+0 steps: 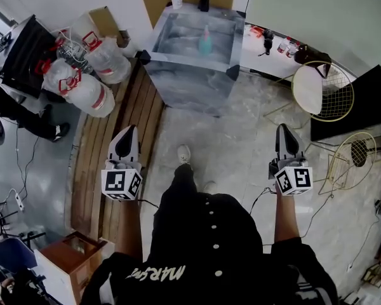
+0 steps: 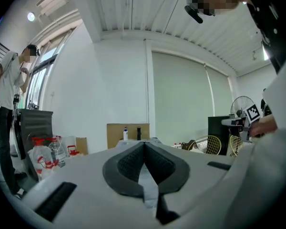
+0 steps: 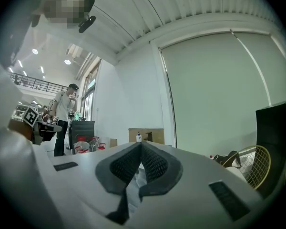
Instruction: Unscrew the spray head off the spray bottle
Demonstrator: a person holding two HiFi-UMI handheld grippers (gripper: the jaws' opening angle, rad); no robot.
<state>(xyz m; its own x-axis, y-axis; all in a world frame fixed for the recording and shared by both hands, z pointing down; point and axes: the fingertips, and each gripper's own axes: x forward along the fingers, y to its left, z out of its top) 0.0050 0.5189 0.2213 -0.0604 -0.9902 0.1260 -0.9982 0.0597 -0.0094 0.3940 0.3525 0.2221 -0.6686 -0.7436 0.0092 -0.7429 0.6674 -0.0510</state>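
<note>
- Person's black, button-fronted top (image 1: 206,246): nearest the head camera. The wearer stands on the pale stone floor, one gripper held out on each side.
- Left gripper (image 1: 129,131), white and black with a marker cube: both padded jaws pressed together, nothing between them. The left gripper view (image 2: 144,144) shows the ribbed pads meeting along one seam.
- Right gripper (image 1: 284,128), same build: jaws likewise closed tight and empty, as the right gripper view (image 3: 141,144) confirms.
- Small teal translucent spray bottle (image 1: 205,41): upright near the middle of the grey marbled table (image 1: 185,84), well ahead of both grippers and touched by neither.
- Spray head: appears to be on the bottle, though the detail is too small to tell for certain.
- Progress: judged to be at the very start, with no step begun. Left to do: approach the table, open the jaws, steady the bottle body with one gripper, and twist the head off with the other.
</note>
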